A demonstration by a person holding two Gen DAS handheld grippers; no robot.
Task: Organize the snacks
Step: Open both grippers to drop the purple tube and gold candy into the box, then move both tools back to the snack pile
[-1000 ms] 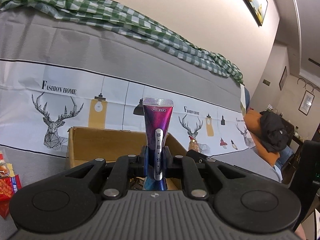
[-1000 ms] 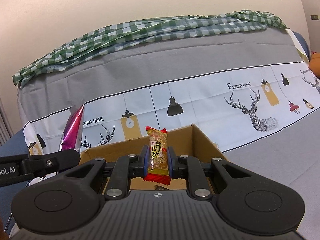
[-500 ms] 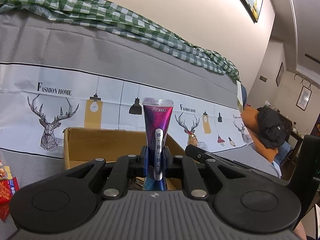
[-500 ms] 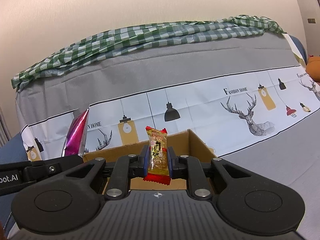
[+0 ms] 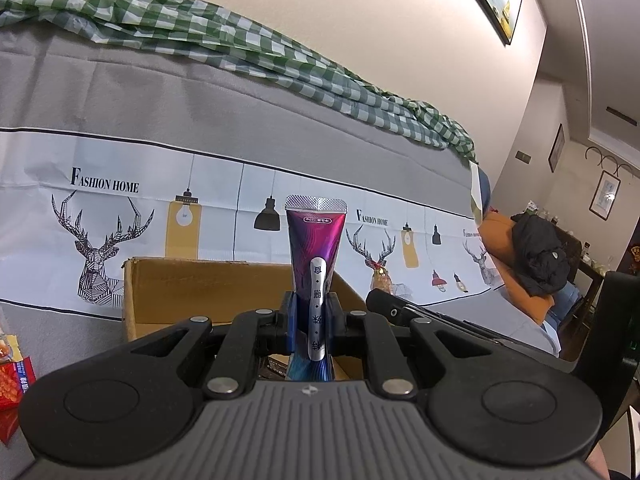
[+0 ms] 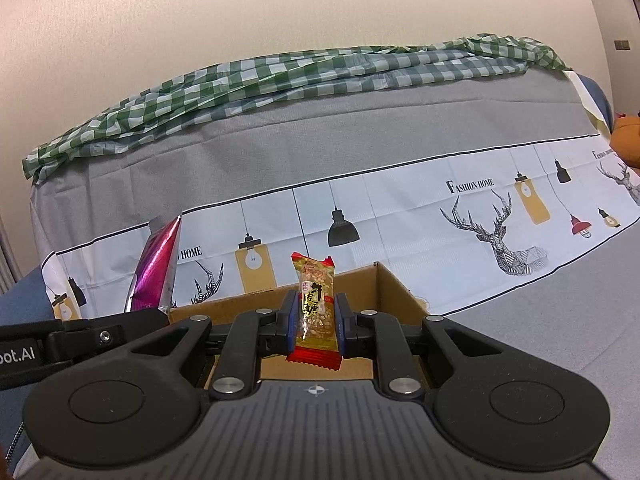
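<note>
My left gripper [image 5: 314, 322] is shut on a purple foil snack pouch [image 5: 316, 248] that stands upright with its silver crimped end on top. Behind and below it sits an open cardboard box [image 5: 200, 288]. My right gripper [image 6: 316, 320] is shut on a yellow peanut candy bar in a clear wrapper with red ends [image 6: 316, 308], held upright over the same cardboard box [image 6: 396, 288]. In the right wrist view the purple pouch [image 6: 156, 268] shows at the left, above the left gripper's black arm [image 6: 80, 338]. The tip of the right gripper [image 5: 390, 308] shows in the left wrist view.
A sofa back covered with a grey and white deer-print cloth [image 5: 104, 184] rises behind the box, with a green checked cloth [image 6: 300, 76] on top. Red snack packets [image 5: 12, 384] lie at the far left. A black jacket on an orange cushion [image 5: 536, 264] lies at the right.
Both grips hold as before. The background has slid slightly in both views; the pouch and candy bar stay fixed between the fingers.
</note>
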